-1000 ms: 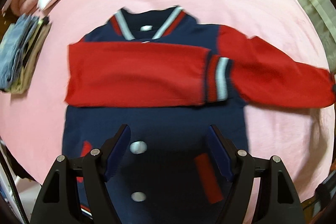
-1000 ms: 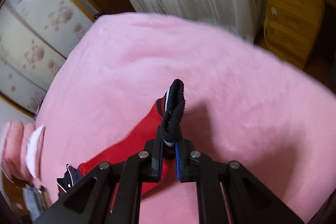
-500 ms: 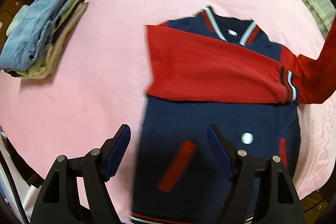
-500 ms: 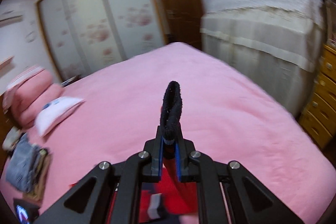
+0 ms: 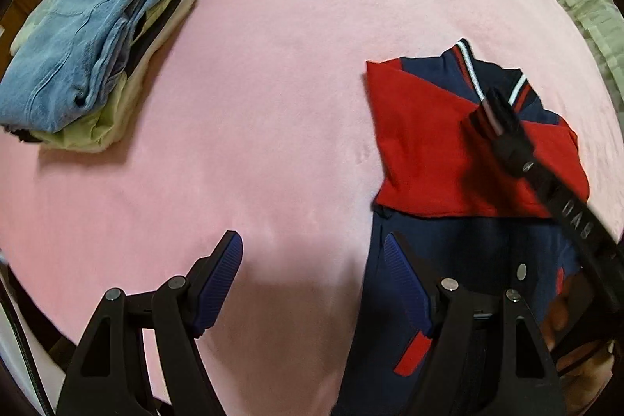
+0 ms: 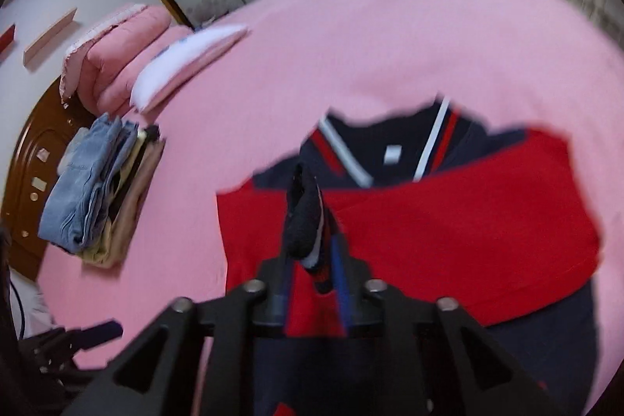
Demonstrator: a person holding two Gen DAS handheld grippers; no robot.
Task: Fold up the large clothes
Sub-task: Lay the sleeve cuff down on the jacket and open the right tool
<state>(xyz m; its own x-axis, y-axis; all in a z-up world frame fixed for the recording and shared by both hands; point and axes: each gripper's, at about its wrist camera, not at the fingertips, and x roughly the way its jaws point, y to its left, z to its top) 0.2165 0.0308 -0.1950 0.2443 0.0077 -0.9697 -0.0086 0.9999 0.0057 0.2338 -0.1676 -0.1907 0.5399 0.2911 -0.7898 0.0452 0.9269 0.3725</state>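
Observation:
A navy and red varsity jacket [image 5: 448, 158] lies on the pink bed, collar away from me, with both red sleeves crossing its chest. It also shows in the right wrist view [image 6: 468, 221]. My right gripper [image 6: 312, 260] is shut on the dark cuff [image 6: 304, 217] of the right sleeve and holds it over the jacket's chest; it shows in the left wrist view [image 5: 495, 115] too. My left gripper [image 5: 312, 271] is open and empty above the bed at the jacket's lower left edge.
A stack of folded clothes with jeans on top [image 5: 85, 53] lies at the far left of the pink bed [image 5: 273, 84]. Pink and white pillows [image 6: 156, 61] lie at the head. A wardrobe and a second bed stand beyond.
My right gripper has carried the right sleeve's cuff from far out to the right across onto the jacket's chest. My left gripper has shifted left, off the jacket's body to its left edge.

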